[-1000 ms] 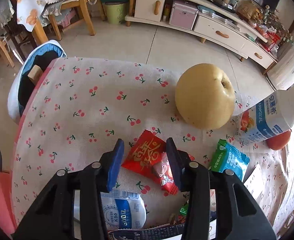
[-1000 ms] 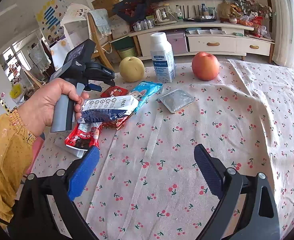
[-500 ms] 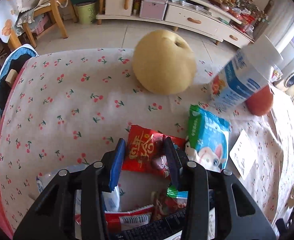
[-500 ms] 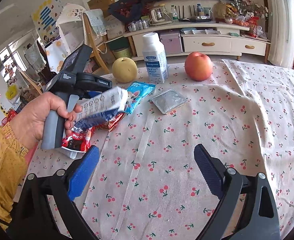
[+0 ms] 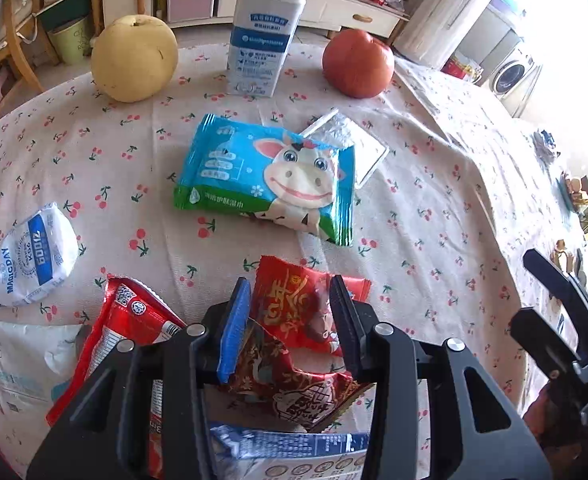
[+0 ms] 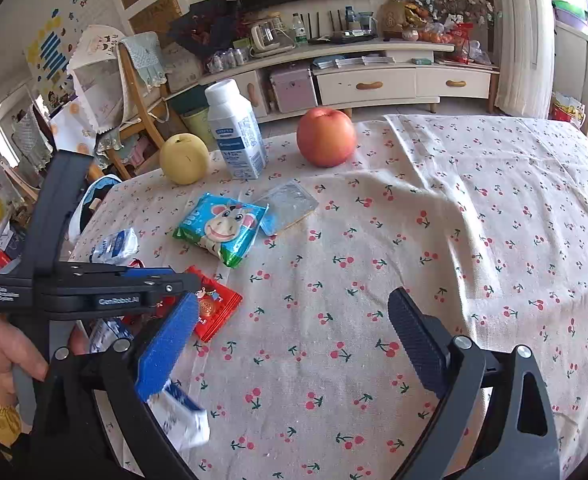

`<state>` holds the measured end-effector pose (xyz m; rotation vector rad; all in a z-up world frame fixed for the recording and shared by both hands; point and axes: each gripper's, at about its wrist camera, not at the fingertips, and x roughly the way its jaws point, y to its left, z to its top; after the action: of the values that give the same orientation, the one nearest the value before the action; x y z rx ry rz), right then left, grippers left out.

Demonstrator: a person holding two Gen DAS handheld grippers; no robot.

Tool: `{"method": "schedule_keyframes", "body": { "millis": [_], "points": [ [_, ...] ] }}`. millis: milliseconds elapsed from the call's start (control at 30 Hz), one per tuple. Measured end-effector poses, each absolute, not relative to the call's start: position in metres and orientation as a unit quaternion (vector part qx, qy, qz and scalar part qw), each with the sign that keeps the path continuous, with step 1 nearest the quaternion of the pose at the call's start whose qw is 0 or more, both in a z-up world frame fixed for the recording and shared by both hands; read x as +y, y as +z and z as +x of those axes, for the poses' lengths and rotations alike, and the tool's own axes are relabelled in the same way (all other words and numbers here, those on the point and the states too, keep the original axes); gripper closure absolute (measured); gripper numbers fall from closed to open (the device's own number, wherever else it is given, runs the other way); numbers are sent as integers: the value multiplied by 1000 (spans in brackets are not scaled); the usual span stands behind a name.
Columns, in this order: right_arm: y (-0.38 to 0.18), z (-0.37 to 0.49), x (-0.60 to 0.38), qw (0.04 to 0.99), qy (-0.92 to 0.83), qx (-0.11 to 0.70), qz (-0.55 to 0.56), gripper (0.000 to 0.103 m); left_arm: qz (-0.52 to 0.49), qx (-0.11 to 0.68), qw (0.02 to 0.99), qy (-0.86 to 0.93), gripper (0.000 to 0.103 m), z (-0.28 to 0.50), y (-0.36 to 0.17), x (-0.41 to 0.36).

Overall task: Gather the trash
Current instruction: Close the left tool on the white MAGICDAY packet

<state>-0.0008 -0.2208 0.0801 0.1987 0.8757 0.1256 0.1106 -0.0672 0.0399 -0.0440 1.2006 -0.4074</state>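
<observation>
My left gripper clamps a blue-and-white wrapper, cut off at the frame's bottom edge; red wrappers lie partly hidden behind my fingers. My right gripper gapes empty.

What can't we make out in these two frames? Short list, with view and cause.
- Left claw, left wrist view: the blue-and-white carton sits behind the fingers and is cut by the bottom edge, so what grips it is unclear.
- Same carton, right wrist view: blurred, half behind the right claw.
- White pouch: print too faint.
- Silver foil packet: partly under the cow wipes pack.
</observation>
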Motion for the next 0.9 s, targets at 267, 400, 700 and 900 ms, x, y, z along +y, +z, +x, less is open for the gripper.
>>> {"method": "schedule_keyframes", "body": {
  "millis": [267,400,700,900],
  "points": [
    [73,2,-218,887,76,443,107,8,-68,521,844,-111,26,155,54,-56],
    [75,1,-218,888,79,441,107,8,-104,523,844,-65,26,183,46,-53],
    [77,1,-218,888,82,441,103,8,-51,552,831,-50,34,197,15,-88],
    [79,1,-220,891,75,438,97,8,-13,563,820,-99,37,160,14,-97]
  ]
}}
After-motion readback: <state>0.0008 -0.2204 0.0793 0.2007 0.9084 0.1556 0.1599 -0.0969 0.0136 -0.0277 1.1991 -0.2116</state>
